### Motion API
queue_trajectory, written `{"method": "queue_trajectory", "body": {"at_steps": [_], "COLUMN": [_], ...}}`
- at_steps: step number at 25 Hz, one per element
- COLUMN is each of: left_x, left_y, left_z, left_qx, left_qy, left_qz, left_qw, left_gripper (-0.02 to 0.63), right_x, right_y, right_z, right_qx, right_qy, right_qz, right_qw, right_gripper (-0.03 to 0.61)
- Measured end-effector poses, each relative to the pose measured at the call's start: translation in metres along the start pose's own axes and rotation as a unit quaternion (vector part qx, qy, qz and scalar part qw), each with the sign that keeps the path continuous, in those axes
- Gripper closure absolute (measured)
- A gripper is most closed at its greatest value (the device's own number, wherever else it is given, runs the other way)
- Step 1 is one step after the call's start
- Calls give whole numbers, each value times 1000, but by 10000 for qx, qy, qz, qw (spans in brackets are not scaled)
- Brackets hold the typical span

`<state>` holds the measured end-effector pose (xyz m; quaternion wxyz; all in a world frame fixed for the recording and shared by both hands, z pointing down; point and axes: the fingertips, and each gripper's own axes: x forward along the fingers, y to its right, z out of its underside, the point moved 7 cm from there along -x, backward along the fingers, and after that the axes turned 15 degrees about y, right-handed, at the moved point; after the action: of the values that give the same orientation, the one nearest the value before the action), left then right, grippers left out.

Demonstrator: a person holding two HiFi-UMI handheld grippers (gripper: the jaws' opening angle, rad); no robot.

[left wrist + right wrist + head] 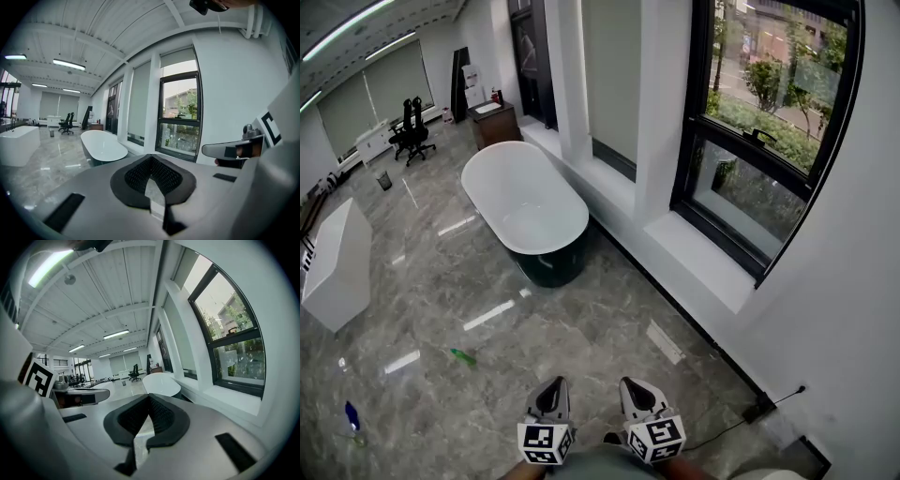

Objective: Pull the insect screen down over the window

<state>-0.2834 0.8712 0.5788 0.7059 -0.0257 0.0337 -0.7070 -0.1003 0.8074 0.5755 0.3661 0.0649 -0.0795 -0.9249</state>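
**Head view:** the left gripper (551, 384) and right gripper (633, 384) sit side by side at the bottom edge, above the floor (581, 328). They are well apart from the window (769, 141) at upper right. The glass looks bare, with trees sharp behind it, so the screen appears not yet pulled down. The whole job seems still to do: approach, grip, pull. Only this view shows both grippers from above and the sill (703, 258).

**Left gripper view:** its 2 fingers are closed together with nothing between them. The window stands ahead. A grey shade (177, 58), out of the head view, covers the top of the opening. Whether it is the screen cannot be told.

**Right gripper view:** these fingers too are closed and empty. The window curves off to the right, with a dark handle (233, 330) on its crossbar.
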Motion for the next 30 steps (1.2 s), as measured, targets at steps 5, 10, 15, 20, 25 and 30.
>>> {"method": "queue_trajectory", "body": {"at_steps": [5, 10, 15, 20, 25, 30], "left_x": [13, 15, 29, 60, 124, 213], "left_y": [4, 20, 40, 60, 72, 79], "left_z": [-11, -8, -6, -1, 7, 4], "left_qx": [35, 4, 114, 176, 75, 61], "left_qy": [113, 23, -144, -211, -254, -209], "left_qz": [45, 117, 418, 872, 1386, 1890], "left_qw": [9999, 9999, 9990, 9958, 9900, 9817], "left_gripper": [601, 601, 601, 601, 601, 601], "right_x": [3, -8, -20, -20, -2, 44], "right_y": [3, 14, 38, 63, 104, 157], "right_z": [-4, -8, -7, -5, -9, -20], "right_qx": [30, 43, 144, 205, 108, 28], "right_qy": [33, 71, 88, 122, 115, 97], "right_qz": [61, 141, 423, 757, 1238, 1693], "right_qw": [10000, 9999, 9990, 9968, 9922, 9855], "right_gripper": [581, 581, 581, 581, 581, 581]}}
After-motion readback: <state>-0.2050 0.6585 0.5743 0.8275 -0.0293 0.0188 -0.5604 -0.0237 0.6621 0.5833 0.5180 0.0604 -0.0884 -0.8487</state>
